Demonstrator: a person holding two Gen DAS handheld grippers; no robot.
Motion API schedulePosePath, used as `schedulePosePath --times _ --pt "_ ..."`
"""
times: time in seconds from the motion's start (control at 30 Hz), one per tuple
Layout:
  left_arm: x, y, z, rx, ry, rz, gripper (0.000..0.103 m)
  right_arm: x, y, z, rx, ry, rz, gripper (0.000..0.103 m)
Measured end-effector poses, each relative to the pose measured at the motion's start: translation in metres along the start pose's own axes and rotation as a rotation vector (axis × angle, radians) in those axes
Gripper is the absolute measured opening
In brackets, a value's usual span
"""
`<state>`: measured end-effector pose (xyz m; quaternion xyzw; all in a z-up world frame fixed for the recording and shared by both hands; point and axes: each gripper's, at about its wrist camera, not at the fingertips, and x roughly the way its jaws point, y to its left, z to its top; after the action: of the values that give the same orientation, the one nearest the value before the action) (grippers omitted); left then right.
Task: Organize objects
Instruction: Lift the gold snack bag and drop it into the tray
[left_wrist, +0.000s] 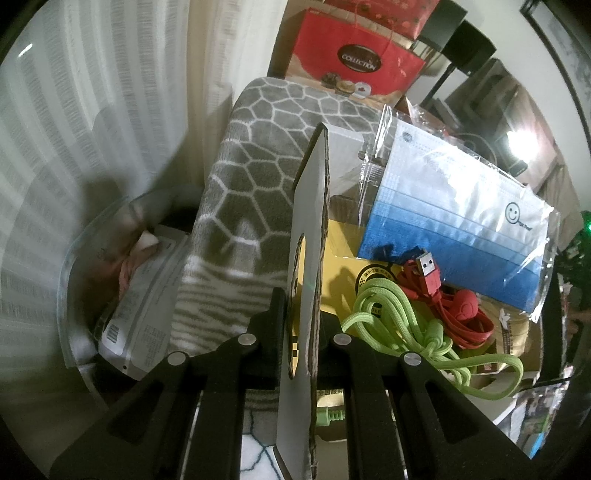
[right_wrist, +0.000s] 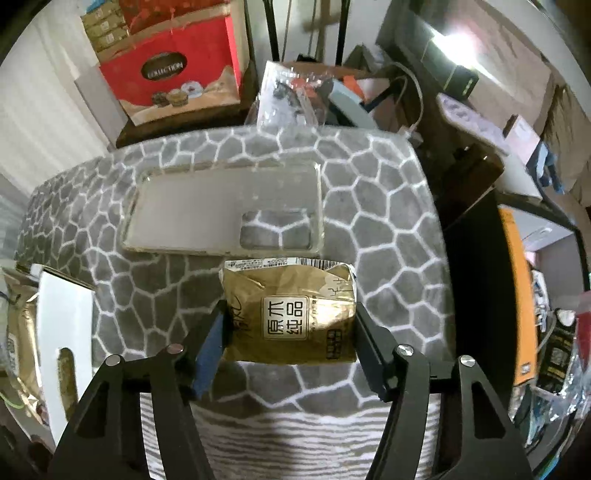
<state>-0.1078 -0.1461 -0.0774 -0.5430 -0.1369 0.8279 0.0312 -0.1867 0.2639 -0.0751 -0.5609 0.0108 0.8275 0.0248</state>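
The left hand-held gripper (left_wrist: 301, 325) is clenched on the upright flap of a cardboard box (left_wrist: 308, 266). To its right, inside the box, lie a green cord (left_wrist: 391, 314), a red cable (left_wrist: 443, 295) and a pack of face masks (left_wrist: 461, 221). The right hand-held gripper (right_wrist: 290, 332) brackets a gold tissue pack (right_wrist: 291, 314) resting on the grey patterned mat (right_wrist: 388, 229); whether its pads press the pack is unclear. Just beyond lies a clear phone case (right_wrist: 207, 206).
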Motion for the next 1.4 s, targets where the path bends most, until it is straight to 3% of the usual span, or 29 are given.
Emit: schedulePosePath --times 0.2,0.33,0.43,0.67,0.9,1.1,1.4 --pt "-0.001 -0.002 -0.001 -0.009 0.001 -0.013 0.010 -0.061 0.017 0.007 -0.034 -0.109 0.106 0.066" --pt "-0.002 0.000 -0.002 -0.024 0.002 -0.029 0.010 -0.110 0.075 0.006 -0.183 -0.190 0.225 0.066" --pt "-0.002 0.000 -0.002 -0.023 0.003 -0.028 0.010 -0.124 0.125 0.004 -0.298 -0.191 0.301 0.067" --pt "-0.002 0.001 -0.002 -0.021 0.006 -0.032 0.010 -0.105 0.242 0.001 -0.481 -0.121 0.424 0.068" --pt "-0.002 0.000 -0.003 -0.028 0.005 -0.037 0.010 -0.063 0.310 -0.010 -0.569 -0.058 0.458 0.072" --pt "-0.003 0.003 -0.003 -0.023 0.009 -0.039 0.010 -0.046 0.330 -0.012 -0.586 -0.031 0.451 0.076" --pt "-0.002 0.007 -0.001 -0.026 0.013 -0.041 0.010 -0.083 0.290 -0.002 -0.517 -0.098 0.486 0.080"
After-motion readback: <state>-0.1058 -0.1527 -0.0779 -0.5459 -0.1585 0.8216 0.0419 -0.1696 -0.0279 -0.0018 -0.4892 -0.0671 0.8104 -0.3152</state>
